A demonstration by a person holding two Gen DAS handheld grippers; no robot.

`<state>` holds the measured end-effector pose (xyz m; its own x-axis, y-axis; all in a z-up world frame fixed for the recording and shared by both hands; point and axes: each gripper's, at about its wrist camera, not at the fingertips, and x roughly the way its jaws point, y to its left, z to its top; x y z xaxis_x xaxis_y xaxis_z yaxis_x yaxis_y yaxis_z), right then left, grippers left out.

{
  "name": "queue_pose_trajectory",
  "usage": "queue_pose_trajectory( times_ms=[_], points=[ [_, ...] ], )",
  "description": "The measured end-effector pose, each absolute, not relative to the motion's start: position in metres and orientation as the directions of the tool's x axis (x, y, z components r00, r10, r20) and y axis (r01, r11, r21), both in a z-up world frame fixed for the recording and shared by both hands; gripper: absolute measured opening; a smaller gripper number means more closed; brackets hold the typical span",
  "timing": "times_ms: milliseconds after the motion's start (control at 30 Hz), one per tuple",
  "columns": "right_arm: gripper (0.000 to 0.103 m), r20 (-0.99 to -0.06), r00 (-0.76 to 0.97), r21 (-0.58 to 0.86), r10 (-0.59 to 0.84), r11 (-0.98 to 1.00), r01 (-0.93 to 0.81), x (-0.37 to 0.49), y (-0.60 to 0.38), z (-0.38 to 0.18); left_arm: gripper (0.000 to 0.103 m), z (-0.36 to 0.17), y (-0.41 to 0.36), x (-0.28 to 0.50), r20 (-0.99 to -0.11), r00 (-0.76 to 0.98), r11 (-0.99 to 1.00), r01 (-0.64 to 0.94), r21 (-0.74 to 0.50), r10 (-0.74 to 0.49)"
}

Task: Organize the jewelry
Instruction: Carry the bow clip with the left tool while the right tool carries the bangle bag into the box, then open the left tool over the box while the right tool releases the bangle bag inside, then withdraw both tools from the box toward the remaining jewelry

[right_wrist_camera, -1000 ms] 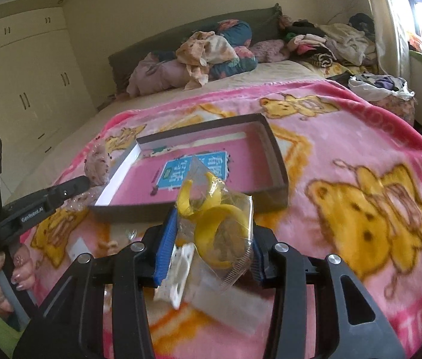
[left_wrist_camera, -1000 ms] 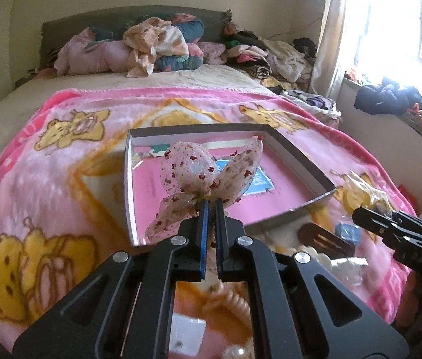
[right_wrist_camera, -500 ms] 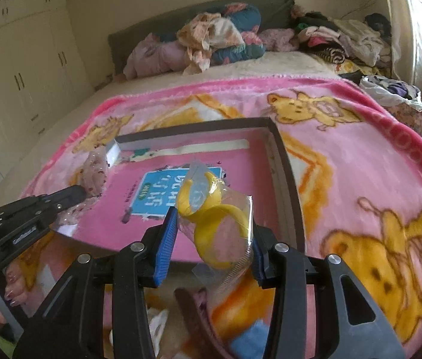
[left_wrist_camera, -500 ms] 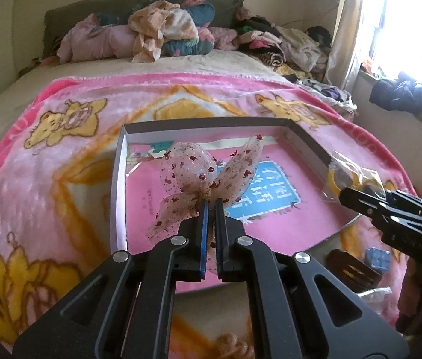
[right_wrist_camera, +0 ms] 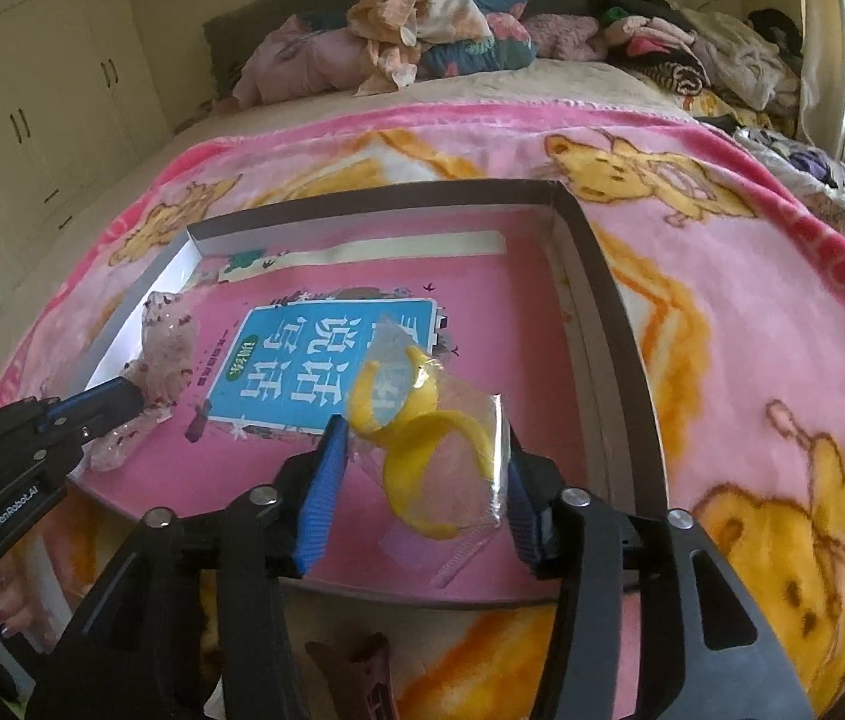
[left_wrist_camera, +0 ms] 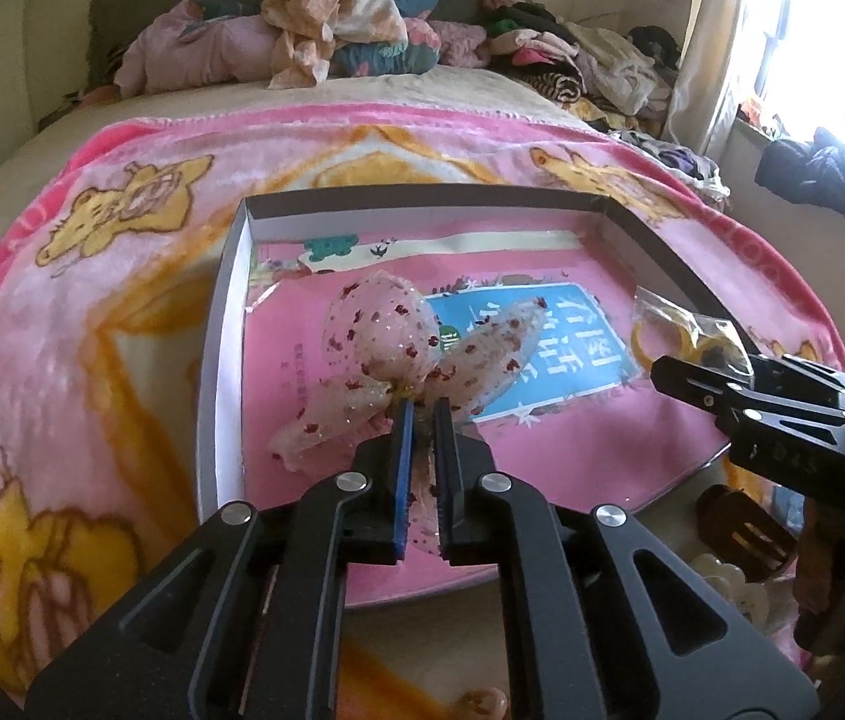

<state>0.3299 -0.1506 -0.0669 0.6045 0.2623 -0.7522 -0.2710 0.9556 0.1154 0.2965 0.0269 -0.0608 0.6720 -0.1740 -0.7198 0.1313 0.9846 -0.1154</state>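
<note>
Pinch at the left gripper (left_wrist_camera: 422, 411): pads pressed together on the knot of a sheer red-dotted bow (left_wrist_camera: 383, 330), wings fanned out sideways ahead of the tips, long axis lying across the line of the fingers, tails drooping toward the lower left. Directly beneath and ahead, the grey-walled tray (left_wrist_camera: 224, 324), bow hanging over its left half, just inside the left wall and clear of the pink book (left_wrist_camera: 572, 348) lying flat on the floor of it. Over at the right gripper (right_wrist_camera: 422, 438), jaws just opened wider and spread about halfway, with a clear bag of yellow bangles (right_wrist_camera: 410, 468) between them, its edges at both blue pads; impossible to tell whether pressed or merely resting there. Bag tilted up and forward from the tips, above the right half of the tray, near the front wall, well apart from the bow. Each claw nearest its own item and its own side of the tray, so no crossing needed. Likely next: straight down and let go, nothing but a short drop onto the book. Outside the tray, a pink bear-print blanket (right_wrist_camera: 752, 330) and, on the near side, a brown hair claw (left_wrist_camera: 740, 534) not yet sorted.
</note>
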Motion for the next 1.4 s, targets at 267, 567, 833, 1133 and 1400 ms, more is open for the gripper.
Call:
queue_pose_trajectory(
  times_ms=[267,567,833,1133,1400],
  points=[
    [0.077,-0.708,0.653,0.119,0.269,0.957,-0.265,0.314,-0.159,-0.056,0.007,-0.063,0.027,0.296,-0.722,0.67,0.985,0.129,-0.115,-0.172],
    [0.09,-0.645,0.725,0.095,0.24,0.967,-0.235,0.285,-0.17,-0.038,0.04,-0.05,0.032,0.279,-0.677,0.719,0.988,0.103,-0.116,-0.155],
    [0.096,-0.572,0.795,0.037,0.201,0.975,-0.22,0.249,-0.176,-0.021,0.079,-0.028,0.03,0.248,-0.599,0.788,0.99,0.092,-0.109,-0.14],
    [0.097,-0.512,0.838,-0.011,0.191,0.973,-0.228,0.208,-0.175,-0.008,0.091,-0.009,0.03,0.214,-0.525,0.839,0.989,0.098,-0.11,-0.142],
    [0.097,-0.496,0.844,-0.016,0.204,0.97,-0.244,0.178,-0.173,-0.002,0.092,-0.001,0.032,0.186,-0.501,0.855,0.991,0.099,-0.095,-0.133]
  ],
)
